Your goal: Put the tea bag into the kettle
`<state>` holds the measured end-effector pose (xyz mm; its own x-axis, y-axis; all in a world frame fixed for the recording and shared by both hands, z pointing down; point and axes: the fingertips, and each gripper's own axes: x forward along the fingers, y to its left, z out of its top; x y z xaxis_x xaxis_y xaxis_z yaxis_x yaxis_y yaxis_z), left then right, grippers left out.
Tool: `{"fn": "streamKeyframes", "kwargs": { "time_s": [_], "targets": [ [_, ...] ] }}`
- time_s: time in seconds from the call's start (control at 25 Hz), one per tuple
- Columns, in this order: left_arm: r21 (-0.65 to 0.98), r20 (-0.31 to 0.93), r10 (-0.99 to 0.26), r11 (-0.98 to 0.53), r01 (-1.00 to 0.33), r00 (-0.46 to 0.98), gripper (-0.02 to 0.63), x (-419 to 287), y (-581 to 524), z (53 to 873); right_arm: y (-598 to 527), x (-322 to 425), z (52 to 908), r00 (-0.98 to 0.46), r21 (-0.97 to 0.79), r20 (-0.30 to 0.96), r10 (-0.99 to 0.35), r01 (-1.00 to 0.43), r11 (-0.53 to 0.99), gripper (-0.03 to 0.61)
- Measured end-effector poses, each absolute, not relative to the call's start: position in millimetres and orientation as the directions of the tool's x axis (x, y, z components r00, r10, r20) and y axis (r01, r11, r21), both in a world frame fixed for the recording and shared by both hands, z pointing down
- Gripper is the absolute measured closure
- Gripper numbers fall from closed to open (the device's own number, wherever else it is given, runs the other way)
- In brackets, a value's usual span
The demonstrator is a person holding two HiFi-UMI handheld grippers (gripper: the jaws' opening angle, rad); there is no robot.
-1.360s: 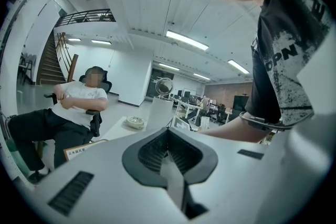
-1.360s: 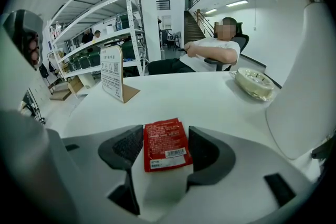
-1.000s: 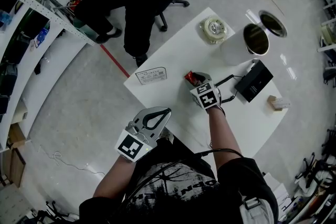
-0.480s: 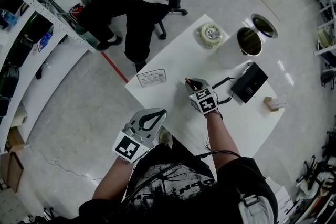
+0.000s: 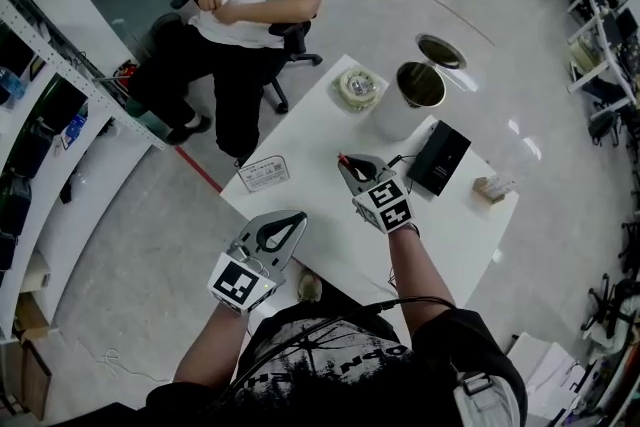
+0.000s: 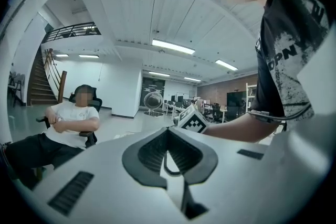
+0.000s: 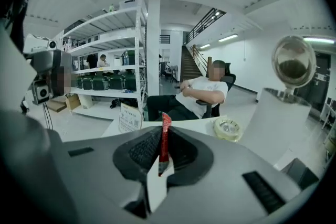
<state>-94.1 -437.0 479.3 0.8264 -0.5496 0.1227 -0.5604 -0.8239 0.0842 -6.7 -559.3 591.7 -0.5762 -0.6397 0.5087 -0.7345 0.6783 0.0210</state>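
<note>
The right gripper (image 5: 345, 163) has risen off the tabletop (image 5: 310, 197), fingers (image 7: 140, 150) just closed on the red tea bag (image 7: 165, 136), upright between them. Likely light, limp, tearable: pinch its edge gently. The kettle (image 5: 420, 87) stands well ahead. The left gripper (image 5: 296, 218) has its fingers together, empty.

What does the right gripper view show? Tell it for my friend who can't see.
The right hand-held gripper, its jaws just closed, pinches a red tea bag upright. Beyond it is a white table with a tape roll and, at the right, the white kettle with its lid up. A person sits behind.
</note>
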Motion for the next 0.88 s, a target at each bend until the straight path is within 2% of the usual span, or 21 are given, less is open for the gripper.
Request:
{"fn": "streamKeyframes", "kwargs": {
  "time_s": [0.12,0.24,0.52,0.88],
  "targets": [
    [0.075,0.138,-0.507,-0.851,-0.520,0.851,0.601,-77.8,-435.6,473.3,-557.9,10.7,565.3,-0.558,0.051,0.463,-0.688,-0.759,0.650,0.540],
    [0.064,0.092,-0.459,-0.883,-0.465,0.884,0.601,-56.3,-434.1,463.5,-555.7,32.6,545.4,-0.532,0.080,0.430,-0.729,-0.782,0.618,0.539],
    [0.047,0.083,-0.326,-0.943,-0.330,0.942,0.601,-3.7,-439.3,456.7,-553.3,103.6,517.4,-0.416,0.120,0.374,-0.829,-0.865,0.488,0.538],
    [0.073,0.128,-0.248,-0.963,-0.259,0.960,0.601,42.7,-450.8,475.3,-577.8,156.1,497.1,-0.354,0.151,0.330,-0.875,-0.895,0.419,0.538]
  ]
}}
